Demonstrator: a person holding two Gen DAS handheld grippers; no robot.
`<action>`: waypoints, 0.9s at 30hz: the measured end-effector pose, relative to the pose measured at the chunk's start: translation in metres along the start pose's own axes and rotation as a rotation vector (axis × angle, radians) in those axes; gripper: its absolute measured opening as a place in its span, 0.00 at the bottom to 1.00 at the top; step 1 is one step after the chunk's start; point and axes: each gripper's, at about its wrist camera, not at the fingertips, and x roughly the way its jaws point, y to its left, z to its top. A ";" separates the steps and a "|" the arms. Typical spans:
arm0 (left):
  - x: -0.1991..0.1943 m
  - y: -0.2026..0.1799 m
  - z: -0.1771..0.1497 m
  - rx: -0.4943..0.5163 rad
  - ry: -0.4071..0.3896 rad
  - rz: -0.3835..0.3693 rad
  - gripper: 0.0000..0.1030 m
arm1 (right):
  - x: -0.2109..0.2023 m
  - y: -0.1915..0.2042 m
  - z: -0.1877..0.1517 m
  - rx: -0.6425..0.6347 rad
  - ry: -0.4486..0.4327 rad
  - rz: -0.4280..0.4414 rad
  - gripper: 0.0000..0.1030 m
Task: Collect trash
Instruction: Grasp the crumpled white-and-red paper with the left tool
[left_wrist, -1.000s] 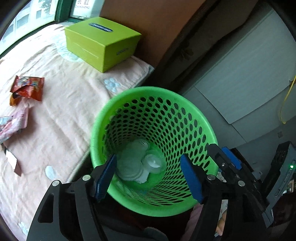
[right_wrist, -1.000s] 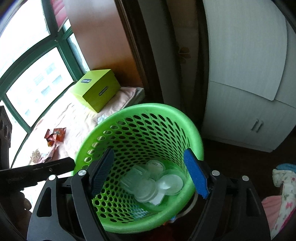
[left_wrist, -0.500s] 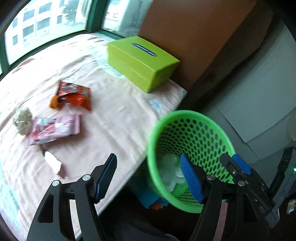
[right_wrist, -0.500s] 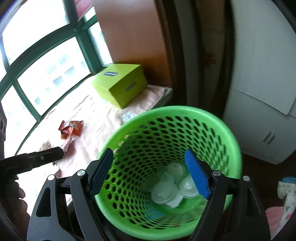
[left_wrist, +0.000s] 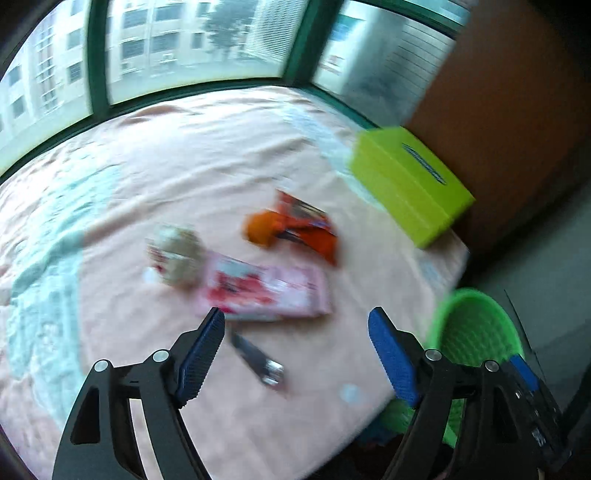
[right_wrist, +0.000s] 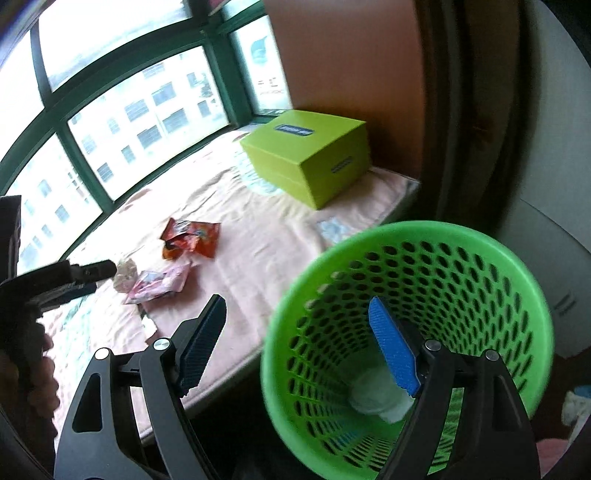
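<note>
The left tool (left_wrist: 295, 354), empty with jaws opening, hangs over the bed (left_wrist: 184, 155). The pink wrapper (left_wrist: 273, 291) lies just ahead, long axis crosswise, near the edge beside the green basket (right_wrist: 424, 236). The right tool (right_wrist: 297, 343), wide and empty, seems farther.

Lime-green box (right_wrist: 308, 157) with dark label on top sits at the far right corner of the bed, on the pink sheet (left_wrist: 207, 155), against the brown wall panel (right_wrist: 351, 74). Green-framed window (right_wrist: 122, 110) runs along the bed's far edge, apartment blocks outside. White cabinet (right_wrist: 554, 147) right of the panel.
</note>
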 end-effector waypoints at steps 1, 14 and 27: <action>0.002 0.010 0.005 -0.018 -0.001 0.017 0.75 | 0.003 0.005 0.001 -0.007 0.004 0.008 0.77; 0.057 0.096 0.038 -0.161 0.058 0.104 0.79 | 0.036 0.051 0.009 -0.084 0.054 0.055 0.83; 0.111 0.117 0.049 -0.207 0.137 0.067 0.76 | 0.071 0.088 0.019 -0.157 0.130 0.129 0.86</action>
